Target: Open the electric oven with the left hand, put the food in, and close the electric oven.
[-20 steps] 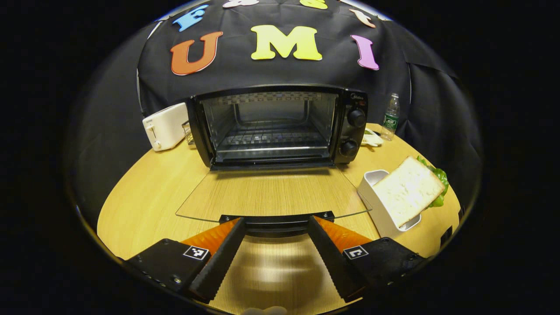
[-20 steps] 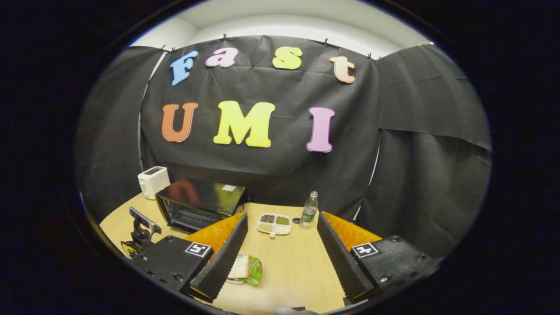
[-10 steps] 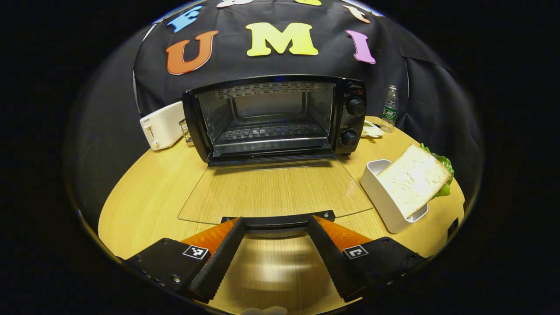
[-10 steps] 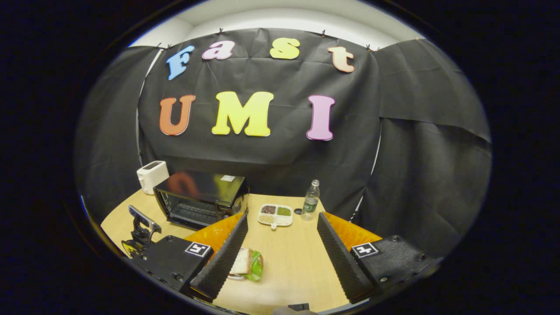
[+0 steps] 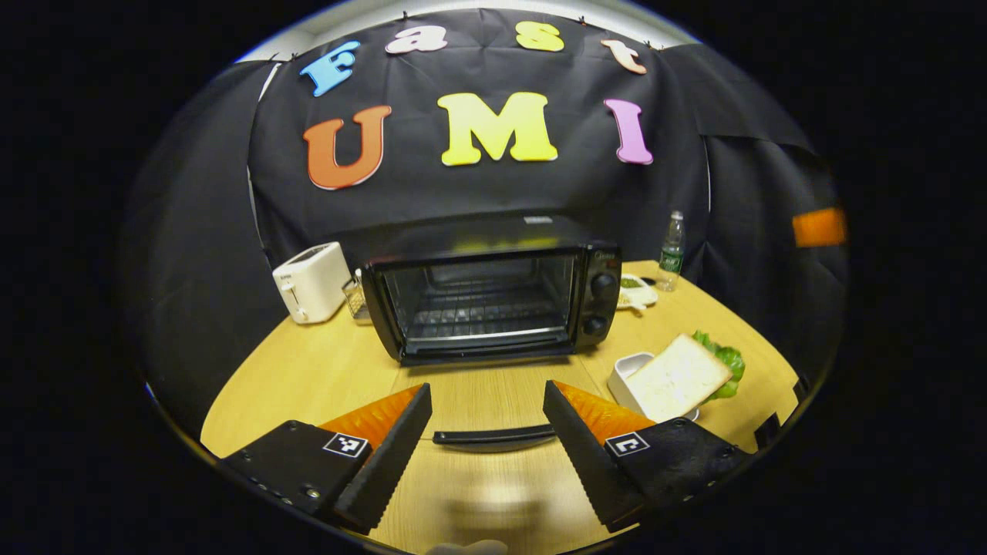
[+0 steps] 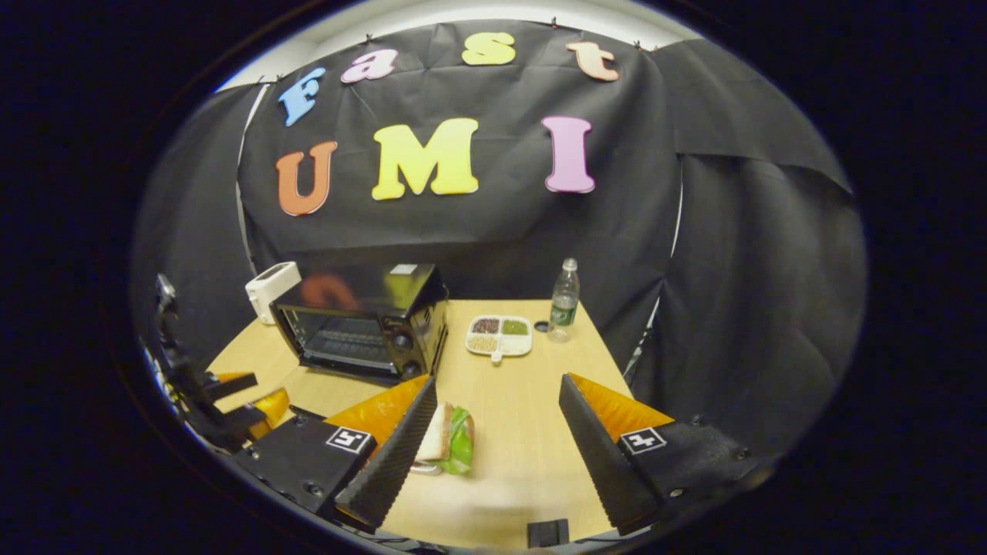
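The black electric oven [image 5: 493,301] stands mid-table with its glass door [image 5: 463,405] folded down flat; the wire rack inside is bare. The door's black handle [image 5: 493,437] lies between and just beyond my left gripper [image 5: 486,388], which is open and holds nothing. A sandwich [image 5: 677,376] of white bread and lettuce leans in a white holder [image 5: 626,368] right of the door. In the right gripper view the oven [image 6: 362,320] is at left and the sandwich [image 6: 447,441] lies beside the left finger of my open right gripper [image 6: 497,385]. The left gripper [image 6: 250,391] shows at far left.
A white toaster [image 5: 312,281] stands left of the oven. A water bottle [image 6: 564,301] and a divided dish of grains [image 6: 500,336] sit at the table's back right. A small black block [image 6: 547,532] lies near the front edge. Black cloth walls close in the round wooden table [image 6: 524,462].
My left gripper has drawn back and risen from the door handle, so the oven looks smaller. The right gripper has tipped down toward the table; the sandwich sits closer to its fingers.
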`<state>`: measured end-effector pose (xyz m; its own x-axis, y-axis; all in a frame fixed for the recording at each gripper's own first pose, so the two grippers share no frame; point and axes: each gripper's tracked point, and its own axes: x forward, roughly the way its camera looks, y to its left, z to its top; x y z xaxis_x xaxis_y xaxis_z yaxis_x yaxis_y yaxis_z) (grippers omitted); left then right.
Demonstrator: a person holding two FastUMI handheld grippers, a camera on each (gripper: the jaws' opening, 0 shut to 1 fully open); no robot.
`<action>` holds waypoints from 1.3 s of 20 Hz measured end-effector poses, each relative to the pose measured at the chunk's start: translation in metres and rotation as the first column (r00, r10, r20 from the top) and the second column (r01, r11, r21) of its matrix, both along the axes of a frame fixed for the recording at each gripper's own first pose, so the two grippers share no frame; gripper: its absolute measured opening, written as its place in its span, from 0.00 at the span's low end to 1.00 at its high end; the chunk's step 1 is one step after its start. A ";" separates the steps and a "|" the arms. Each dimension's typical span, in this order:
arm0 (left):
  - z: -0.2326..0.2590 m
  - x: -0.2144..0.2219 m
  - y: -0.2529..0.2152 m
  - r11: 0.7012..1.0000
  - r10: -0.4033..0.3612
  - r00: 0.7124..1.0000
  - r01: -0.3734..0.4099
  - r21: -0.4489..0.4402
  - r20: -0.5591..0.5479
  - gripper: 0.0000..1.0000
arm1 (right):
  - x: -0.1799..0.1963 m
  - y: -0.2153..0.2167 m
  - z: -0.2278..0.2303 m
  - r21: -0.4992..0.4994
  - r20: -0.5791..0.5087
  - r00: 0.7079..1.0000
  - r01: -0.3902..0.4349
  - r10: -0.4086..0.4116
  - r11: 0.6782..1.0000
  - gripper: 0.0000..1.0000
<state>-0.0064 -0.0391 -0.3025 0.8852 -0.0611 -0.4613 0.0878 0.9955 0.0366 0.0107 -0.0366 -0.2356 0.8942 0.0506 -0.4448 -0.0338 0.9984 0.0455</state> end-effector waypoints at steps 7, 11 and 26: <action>0.127 -0.002 0.023 0.998 0.062 0.975 -0.059 -0.019 0.215 0.96 | 0.008 0.028 -0.091 0.086 -0.196 0.975 -0.087 0.102 0.993 0.98; 0.182 -0.011 0.028 0.997 0.082 0.950 -0.080 -0.018 0.302 0.95 | 0.023 0.052 -0.115 0.153 -0.247 0.951 -0.154 0.188 0.976 0.99; 0.211 -0.005 0.018 0.991 0.130 0.938 -0.132 -0.014 0.321 0.89 | 0.049 0.078 -0.168 0.487 -0.476 0.808 -0.087 0.347 0.869 0.56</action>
<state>-0.0116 -0.0207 -0.0912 0.9860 0.0678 -0.1522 -0.0610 0.9970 0.0486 0.0596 0.0414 -0.4031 0.4593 0.5112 -0.7265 -0.0875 0.8399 0.5357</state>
